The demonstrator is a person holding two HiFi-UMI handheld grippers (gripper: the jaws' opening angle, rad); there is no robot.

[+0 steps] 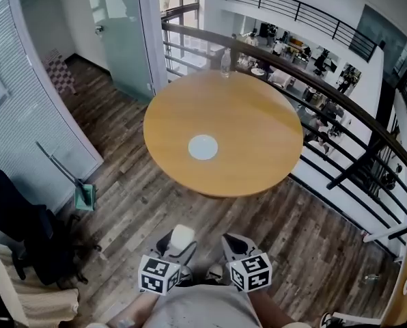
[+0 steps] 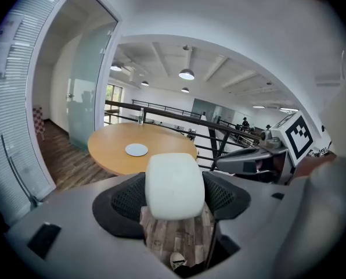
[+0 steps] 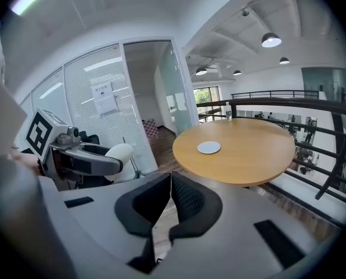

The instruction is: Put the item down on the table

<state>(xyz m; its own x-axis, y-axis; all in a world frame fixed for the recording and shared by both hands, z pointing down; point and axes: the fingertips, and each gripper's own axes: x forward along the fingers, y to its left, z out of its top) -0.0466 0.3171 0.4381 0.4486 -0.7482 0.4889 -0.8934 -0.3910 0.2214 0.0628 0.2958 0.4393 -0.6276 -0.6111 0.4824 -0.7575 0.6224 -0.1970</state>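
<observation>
Your left claw (image 2: pixel 174 196) is clamped on the white rounded block (image 2: pixel 174 182), one black pad (image 2: pixel 126 197) pressing each side while the block stands up past the pad tips. You hold it low and close to your body, over the wood floor (image 1: pixel 121 203) and well short of the round wooden table (image 1: pixel 251 132). Your right claw (image 3: pixel 168 199) hangs just beside the left, jaws pressed together and empty. On the table a flat white disc (image 1: pixel 203 147) lies near the middle, and a clear bottle (image 1: pixel 225 61) stands upright at the far edge; its contents cannot be made out.
</observation>
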